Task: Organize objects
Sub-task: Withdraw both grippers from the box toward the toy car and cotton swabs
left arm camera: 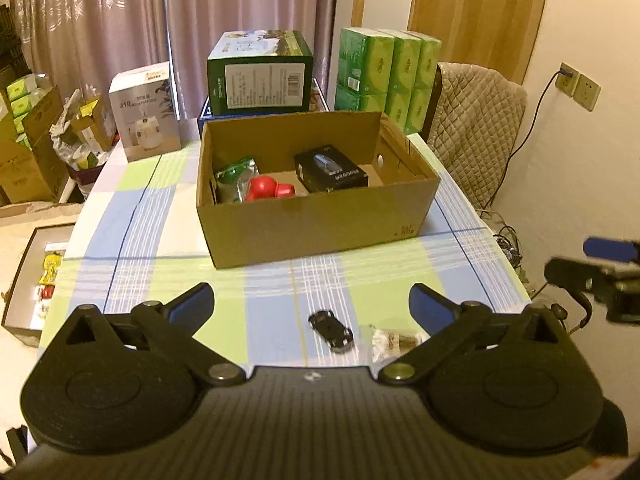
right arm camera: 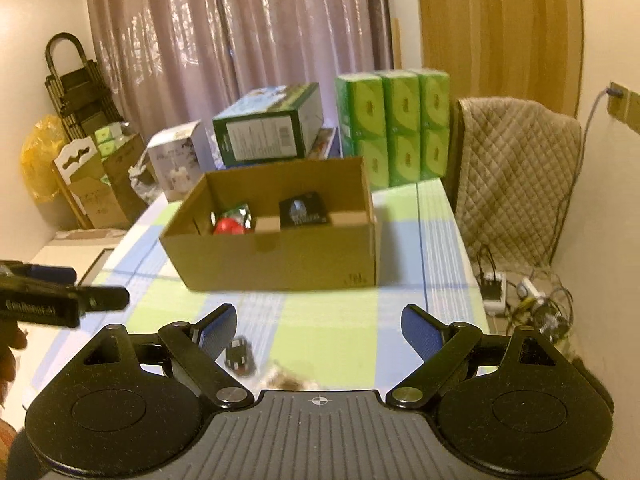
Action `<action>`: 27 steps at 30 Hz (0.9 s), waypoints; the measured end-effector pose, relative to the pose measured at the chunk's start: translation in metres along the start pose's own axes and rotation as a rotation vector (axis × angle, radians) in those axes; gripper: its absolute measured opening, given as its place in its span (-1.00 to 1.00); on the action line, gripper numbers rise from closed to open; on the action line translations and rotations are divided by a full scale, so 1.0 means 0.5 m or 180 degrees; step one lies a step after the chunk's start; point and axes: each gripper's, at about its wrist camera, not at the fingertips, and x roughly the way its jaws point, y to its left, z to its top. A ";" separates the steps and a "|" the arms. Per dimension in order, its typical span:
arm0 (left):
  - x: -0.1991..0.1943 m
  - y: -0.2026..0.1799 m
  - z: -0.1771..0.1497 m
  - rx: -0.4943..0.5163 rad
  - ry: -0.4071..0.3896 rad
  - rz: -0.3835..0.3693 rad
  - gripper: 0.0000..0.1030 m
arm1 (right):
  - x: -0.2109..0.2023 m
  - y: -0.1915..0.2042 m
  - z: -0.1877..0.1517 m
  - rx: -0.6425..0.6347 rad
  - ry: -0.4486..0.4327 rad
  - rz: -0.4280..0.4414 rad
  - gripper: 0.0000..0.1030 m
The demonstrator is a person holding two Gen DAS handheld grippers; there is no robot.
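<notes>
On the checked tablecloth, seen from the left wrist camera, an open cardboard box stands in the middle of the table. Inside it lie a green foil packet at the left, a red toy touching it, and a black carton to the right. The left gripper hovers over the near part of the table with its blue-padded fingers spread wide apart and nothing between them. A small black toy car sits on the cloth just in front of the gripper body, and a clear crumpled packet lies just beside it to the right. The right gripper pokes in at the right edge, blurred. Behind the box are a dark green carton, a white carton and a stack of green tissue packs.

From the right wrist camera, the right gripper also hangs above the near table, fingers wide apart and empty. The toy car shows blurred just beside its left finger, with the packet next to it, partly hidden by the gripper body. The cardboard box stands farther back, well apart from both. The left gripper enters at the left edge; its finger spacing cannot be told from this view.
</notes>
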 end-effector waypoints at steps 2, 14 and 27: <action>-0.007 0.002 -0.019 -0.0031 -0.0002 0.0003 0.98 | -0.009 -0.005 -0.028 0.0024 0.0021 -0.0029 0.68; -0.016 0.035 -0.102 -0.0272 0.0115 -0.0038 0.98 | -0.035 -0.047 -0.134 0.0333 0.0147 -0.0068 0.68; 0.019 0.042 -0.144 -0.0276 0.0296 -0.0026 0.98 | -0.023 -0.038 -0.146 0.0399 0.0252 0.0111 0.68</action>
